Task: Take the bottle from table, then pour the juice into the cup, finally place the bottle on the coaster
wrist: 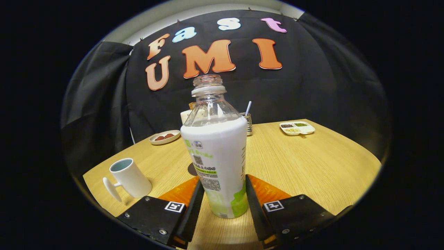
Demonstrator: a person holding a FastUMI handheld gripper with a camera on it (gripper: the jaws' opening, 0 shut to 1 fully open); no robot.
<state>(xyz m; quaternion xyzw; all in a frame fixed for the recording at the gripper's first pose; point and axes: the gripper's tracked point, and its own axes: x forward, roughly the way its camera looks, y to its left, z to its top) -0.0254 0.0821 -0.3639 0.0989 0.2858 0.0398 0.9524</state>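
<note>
Gripper view: the bottle point(218, 152) stands upright on the wooden table point(312, 163), cap off, neck clear, lower body wrapped in a white and green label. It sits right between the two fingers of the gripper point(223, 201). The fingers flank its lower part on both sides; they look to be against the label, but I cannot tell for sure whether both actually press on it.

Cup point(129, 177): white mug, to the left of the fingers and near them, tilted in the fisheye, handle pointing toward the camera side. Inside looks bluish; contents unclear.

A dark round patch point(191, 169) shows on the table just behind the bottle's left edge, mostly hidden by the bottle. It could be the coaster; too little is visible to confirm.

Beyond the bottle, near the far table edge:
- small oval dish point(164, 136) with brown pieces, left of the bottle
- metal holder point(247, 122) with a striped straw sticking up, just right of the bottle's shoulder, partly hidden
- white divided tray point(297, 127) with dark, green and pale bits, far right

The bottle blocks the middle of the table.
</note>
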